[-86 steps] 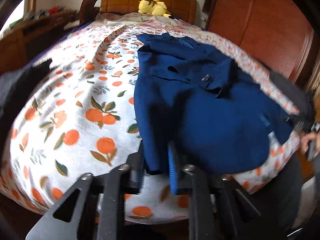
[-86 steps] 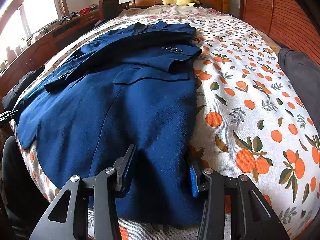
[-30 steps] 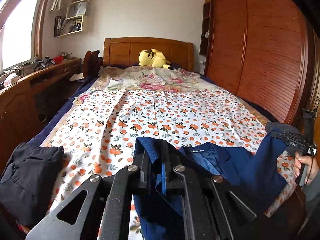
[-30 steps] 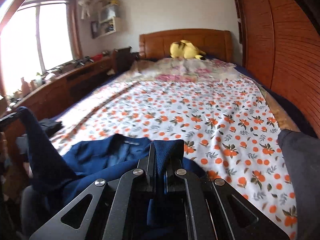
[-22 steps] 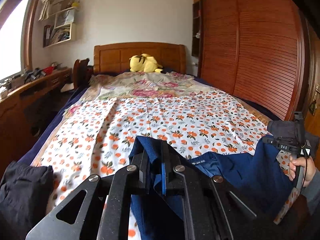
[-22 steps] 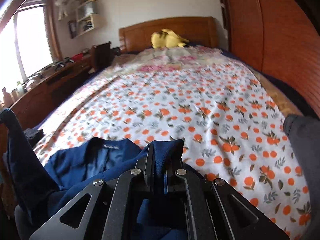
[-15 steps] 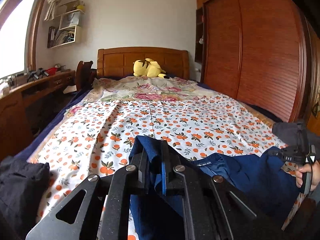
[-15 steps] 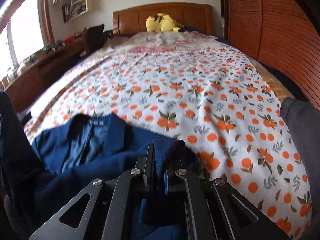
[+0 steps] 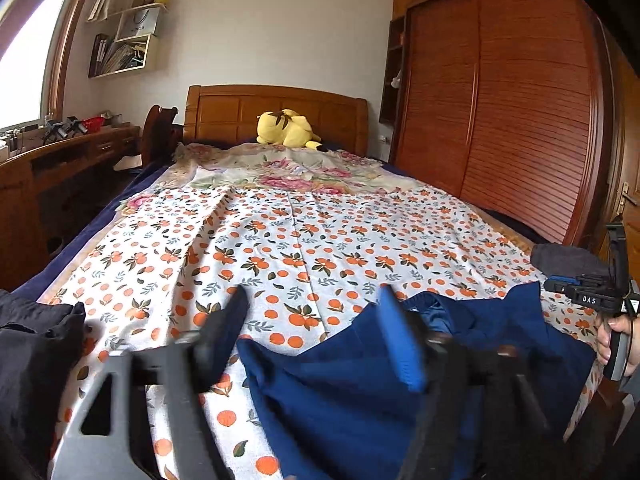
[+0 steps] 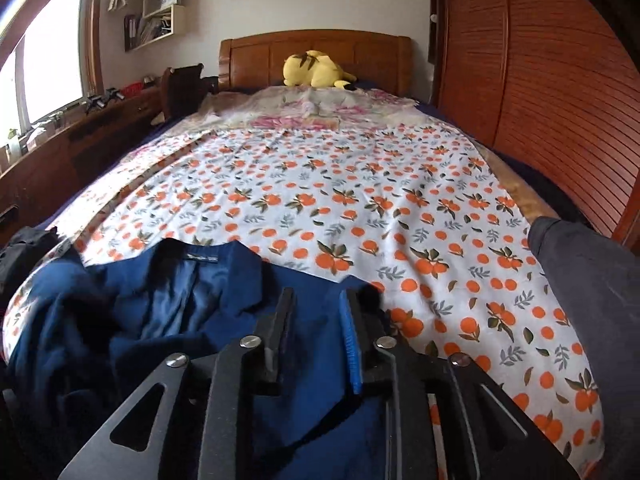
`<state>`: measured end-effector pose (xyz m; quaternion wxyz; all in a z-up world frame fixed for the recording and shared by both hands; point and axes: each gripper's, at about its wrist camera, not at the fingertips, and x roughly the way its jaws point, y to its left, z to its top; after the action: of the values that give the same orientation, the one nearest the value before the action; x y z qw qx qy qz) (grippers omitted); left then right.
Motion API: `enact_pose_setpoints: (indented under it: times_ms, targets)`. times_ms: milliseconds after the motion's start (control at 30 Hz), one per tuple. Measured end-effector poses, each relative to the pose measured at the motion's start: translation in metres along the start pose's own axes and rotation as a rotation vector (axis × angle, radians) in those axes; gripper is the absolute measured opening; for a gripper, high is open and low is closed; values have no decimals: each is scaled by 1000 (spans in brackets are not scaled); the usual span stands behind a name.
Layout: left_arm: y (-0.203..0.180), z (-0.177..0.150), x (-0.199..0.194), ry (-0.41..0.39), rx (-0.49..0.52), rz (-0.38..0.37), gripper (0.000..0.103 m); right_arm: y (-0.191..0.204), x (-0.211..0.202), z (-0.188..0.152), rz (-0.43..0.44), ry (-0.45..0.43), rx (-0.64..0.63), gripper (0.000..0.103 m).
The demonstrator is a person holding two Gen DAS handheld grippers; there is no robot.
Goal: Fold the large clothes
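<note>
Bed (image 10: pixel 400 184): orange-print cover over most of its surface, floral quilt and yellow plush toy (image 9: pixel 286 128) at the headboard end.

Navy blazer (image 10: pixel 168 312): the task's garment, heaped at the foot end of the bed, collar and label facing up, lining showing, the lower part hanging over the edge. Not yet a flat fold; the cloth lies bunched and slack.

Dark garments: one black pile (image 9: pixel 32 352) at the bed's left corner, one grey piece (image 10: pixel 580 280) at the right edge, both apart from the blazer.

Left gripper (image 9: pixel 316 332): jaws have just been opening and stand wide apart, blurred; blazer cloth lies beneath and past the blue pad, nothing pinched.

Right gripper (image 10: pixel 316 320): jaws have just been opening, a narrow gap between them; blazer fabric lies under them, the pads not pressing it.

Right hand (image 9: pixel 618 336): on the handle at the blazer's far corner.

Handling note: before the next fold, judged best to draw both grippers clear without snagging cloth, then flatten the heap and re-grip at matching corners so edges align.
</note>
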<state>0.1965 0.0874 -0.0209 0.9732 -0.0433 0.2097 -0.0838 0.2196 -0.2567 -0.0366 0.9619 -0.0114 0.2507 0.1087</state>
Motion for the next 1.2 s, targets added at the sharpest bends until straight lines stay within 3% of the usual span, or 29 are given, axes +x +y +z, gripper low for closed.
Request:
enact_pose_setpoints:
  times_ms: [200,367,633,767,933,1000,1033,1067,1200]
  targets:
    - [-3,-13,-2,29,-9,-13,82,28,-9,-11,94,56,-69,41]
    - [-6,-28,4,82,5,-13,82,49,-22,-17,179,76,-124,44]
    - [-10,-46,6,131,18,-27,82,70,-40,-28,242,143,-226,45]
    - [-13,-47,8,141,28,-35,82,73,-40,-31,227,193,-293,45]
    - [-15,-47,11,148,35,-48,82,66,-12,-30,122,286,-364,45]
    - [-17,-47,11,149,39,-52,82,59,3,-25,84,316,-375,37]
    - [-17,-47,11,149,40,-52,82,58,10,-20,83,321,-388,22]
    - [-17,-47,11,150,42,-52,82,59,14,-13,82,317,-407,14]
    - [-16,-48,12,153,39,-43,82,68,31,30,28,264,-488,6]
